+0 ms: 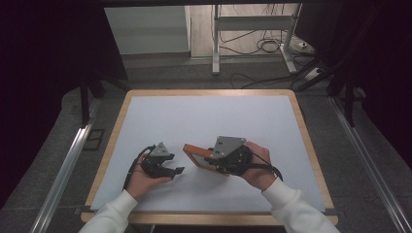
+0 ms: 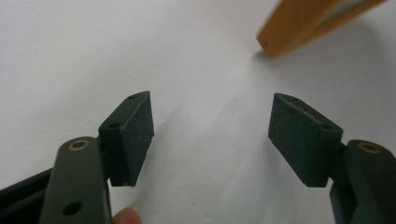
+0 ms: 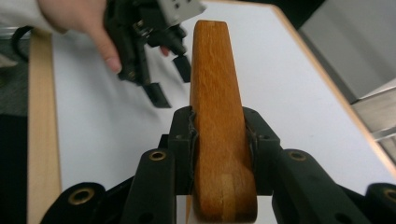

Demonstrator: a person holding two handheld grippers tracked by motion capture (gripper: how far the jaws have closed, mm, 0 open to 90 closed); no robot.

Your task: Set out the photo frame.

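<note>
Right hand-held gripper point(image 3: 219, 140) pinching wooden frame point(image 3: 217, 116) by its edge, pads pressed on both sides; frame sticks out ahead of the jaws, tilted, far corner near or on the white surface point(image 1: 214, 121), can't tell which. Left hand-held gripper point(image 2: 211, 133) spread, nothing btwn pads, resting low just beside frame; frame's corner ahead & to right of its jaws.
</note>
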